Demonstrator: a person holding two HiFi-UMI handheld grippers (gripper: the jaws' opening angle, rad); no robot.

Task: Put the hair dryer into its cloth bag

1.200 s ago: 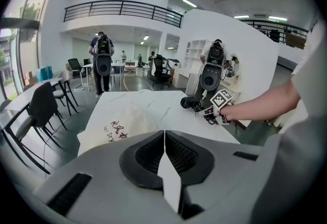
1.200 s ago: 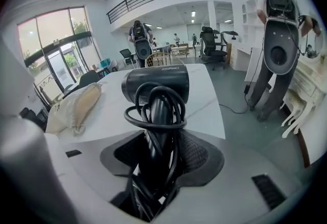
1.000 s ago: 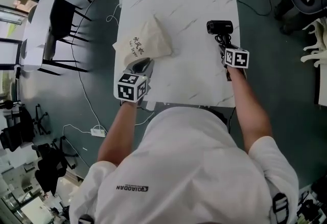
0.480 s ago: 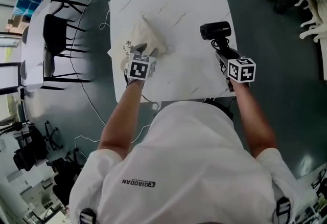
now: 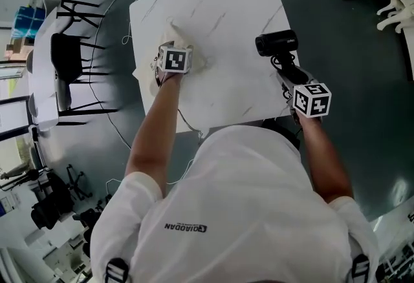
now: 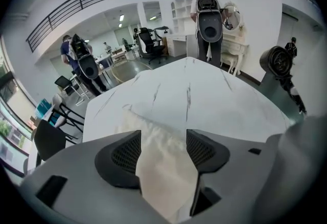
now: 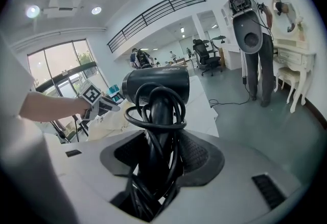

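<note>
One tool (image 7: 161,151) pinches black cord-wrapped hair dryer (image 7: 156,85); left tool (image 6: 163,149), just spread, straddles bag (image 6: 166,182).

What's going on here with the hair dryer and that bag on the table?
A person is working with a gripper in each hand. The right gripper is clamped on the handle of a black hair dryer, whose cord is wrapped around that handle. The left gripper is down at the cloth bag lying on the white table. Its jaws have just been opening, with the bag's fabric between them. The dryer is not in the bag yet.
</note>
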